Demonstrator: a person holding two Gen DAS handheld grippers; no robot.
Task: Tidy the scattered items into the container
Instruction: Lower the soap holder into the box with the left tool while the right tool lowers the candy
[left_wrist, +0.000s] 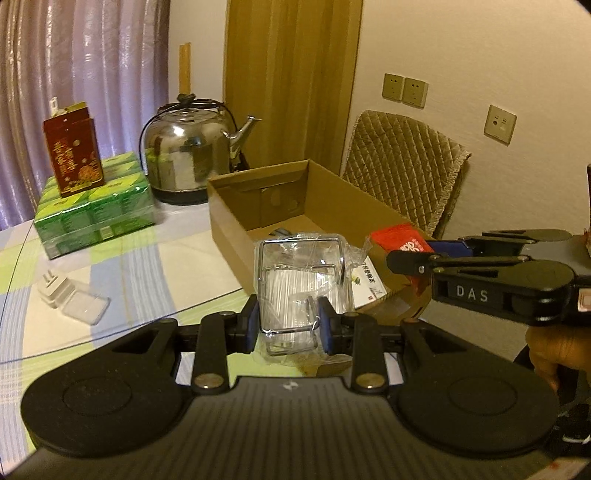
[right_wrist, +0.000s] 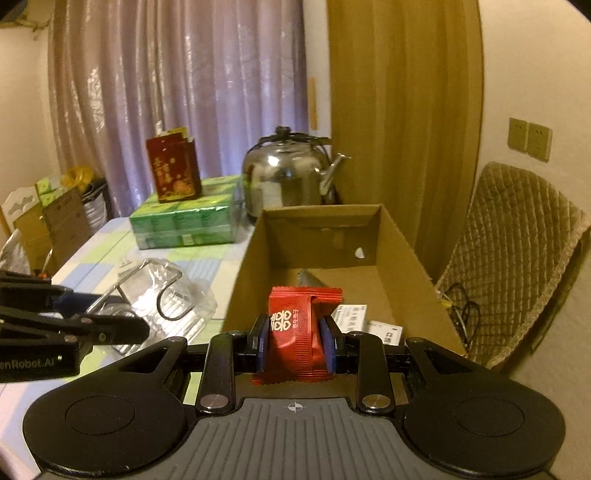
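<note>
The left gripper (left_wrist: 288, 325) is clenched on a wire rack (left_wrist: 295, 280) wrapped in clear plastic, held beside the near wall of the cardboard box (left_wrist: 229, 206). The rack looks light and stiff; its slick wrap may slip, so a bare wire edge is the safer hold. The right gripper (right_wrist: 295, 341) is clamped across a red packet (right_wrist: 295, 332), light, soft and crushable, over the box's near end. A white charger (left_wrist: 55, 291) lies farther off on the table (left_wrist: 155, 258).

L tongs (left_wrist: 288, 325) clamp clear packet (left_wrist: 291, 280) nr cardboard box (left_wrist: 236, 221).
</note>
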